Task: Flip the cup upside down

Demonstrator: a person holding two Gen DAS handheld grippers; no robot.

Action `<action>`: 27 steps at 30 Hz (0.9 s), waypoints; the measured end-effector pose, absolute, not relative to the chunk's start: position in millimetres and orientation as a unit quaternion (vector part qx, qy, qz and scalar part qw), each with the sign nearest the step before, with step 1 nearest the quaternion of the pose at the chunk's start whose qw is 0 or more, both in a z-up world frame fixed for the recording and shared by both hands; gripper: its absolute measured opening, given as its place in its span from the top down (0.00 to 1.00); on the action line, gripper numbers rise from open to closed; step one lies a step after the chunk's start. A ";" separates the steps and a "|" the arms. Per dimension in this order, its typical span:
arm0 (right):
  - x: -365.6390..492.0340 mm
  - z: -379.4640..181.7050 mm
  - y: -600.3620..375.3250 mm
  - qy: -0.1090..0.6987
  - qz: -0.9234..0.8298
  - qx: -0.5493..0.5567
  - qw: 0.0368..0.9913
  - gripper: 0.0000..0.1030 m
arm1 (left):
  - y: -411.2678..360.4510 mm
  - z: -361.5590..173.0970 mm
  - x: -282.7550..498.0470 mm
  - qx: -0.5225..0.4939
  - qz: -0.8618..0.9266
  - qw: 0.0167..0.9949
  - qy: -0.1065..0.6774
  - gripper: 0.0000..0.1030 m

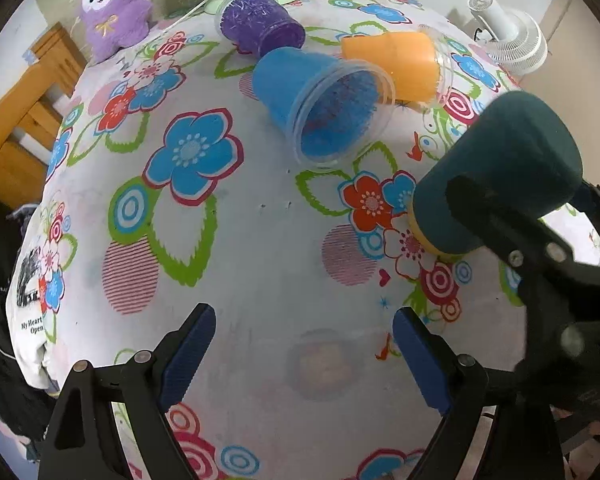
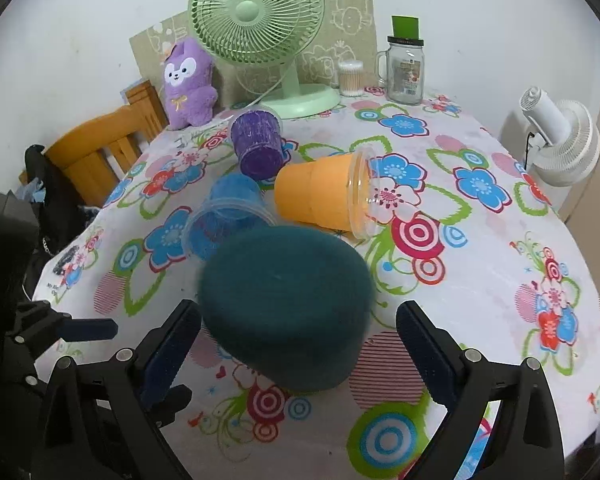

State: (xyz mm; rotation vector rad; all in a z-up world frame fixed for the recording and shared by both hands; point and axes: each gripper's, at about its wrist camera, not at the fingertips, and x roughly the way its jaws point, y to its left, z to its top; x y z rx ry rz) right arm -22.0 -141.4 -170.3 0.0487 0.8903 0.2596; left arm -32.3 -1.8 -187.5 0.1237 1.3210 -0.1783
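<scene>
Through the left wrist camera we see our left gripper (image 1: pixel 304 354) with its blue-padded jaws spread wide over bare flowered tablecloth (image 1: pixel 260 240), nothing between them. To the right, the right gripper (image 1: pixel 512 224) reaches in from the side; one black finger lies along the dark green cup (image 1: pixel 500 168), which is tilted with a yellowish rim showing at its lower end, low over the cloth. Whether that rim touches the cloth we cannot tell. Beyond lie a blue cup (image 1: pixel 324 104) on its side, mouth toward us, an orange cup (image 1: pixel 400 64) on its side, and a purple cup (image 1: pixel 260 24). The blue cup's inside shows only its own colored lining. A white fan (image 1: pixel 508 36) stands off the table's right edge.

The right wrist camera adds what the first hides: the dark green cup (image 2: pixel 288 304) shows us its closed, blurred bottom, sitting between our right gripper's (image 2: pixel 300 348) parted jaws. The pads do not appear to press it; we cannot tell for certain. The left gripper (image 2: pixel 80 330) pokes in at the left. Only here do we see the whole green fan (image 2: pixel 260 28), a glass jar (image 2: pixel 406 68) with a green lid, a small container of cotton swabs (image 2: pixel 350 76), the purple plush toy (image 2: pixel 188 84) and a wooden chair (image 2: pixel 108 140).
</scene>
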 end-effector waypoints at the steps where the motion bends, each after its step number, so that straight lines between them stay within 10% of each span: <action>1: -22.1 -166.1 -142.3 0.433 0.126 0.024 0.892 0.04 | -1.7 -185.1 -33.3 0.055 -0.082 0.784 0.613 0.11; 27: -30.9 -43.5 -187.6 0.459 0.133 -0.052 0.877 0.04 | -15.7 -61.7 -38.0 -0.033 -0.005 0.837 0.546 0.08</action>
